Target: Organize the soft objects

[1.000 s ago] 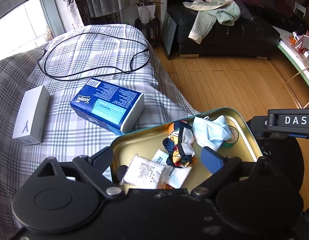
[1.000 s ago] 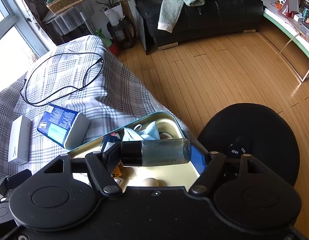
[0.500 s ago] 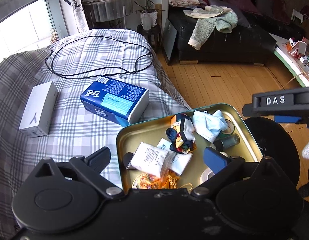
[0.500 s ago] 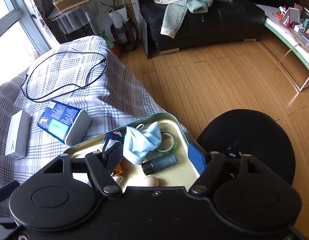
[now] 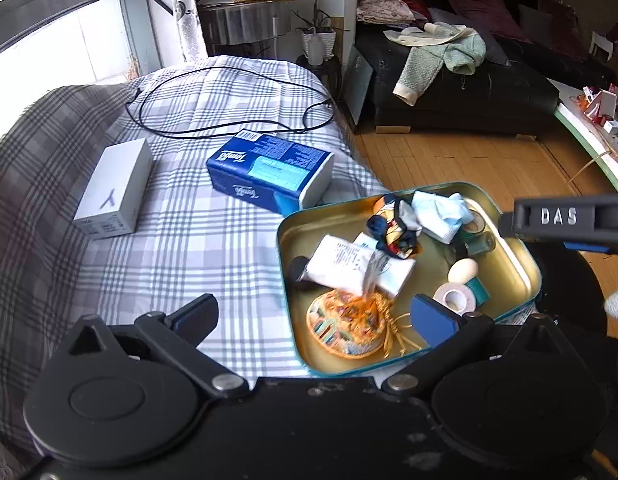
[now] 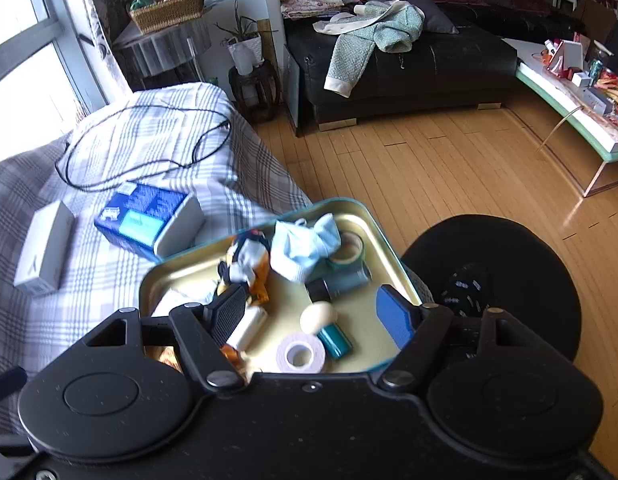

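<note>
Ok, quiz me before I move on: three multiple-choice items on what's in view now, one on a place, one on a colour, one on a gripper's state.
1. Where does the dark bottle lie?
A. On the plaid cover
B. In the tin tray
C. On the black stool

2. What colour is the tissue pack on the plaid cover?
A. Blue
B. Red
C. Green

3. How is the right gripper?
A. Shut on the bottle
B. Shut on the face mask
C. Open, holding nothing

Answers:
1 B: the bottle lies on its side on the tray floor beside the light blue face mask.
2 A: its wrapper is dark blue with a lighter blue panel.
3 C: its fingers stand wide apart over the tray with nothing between them.
</note>
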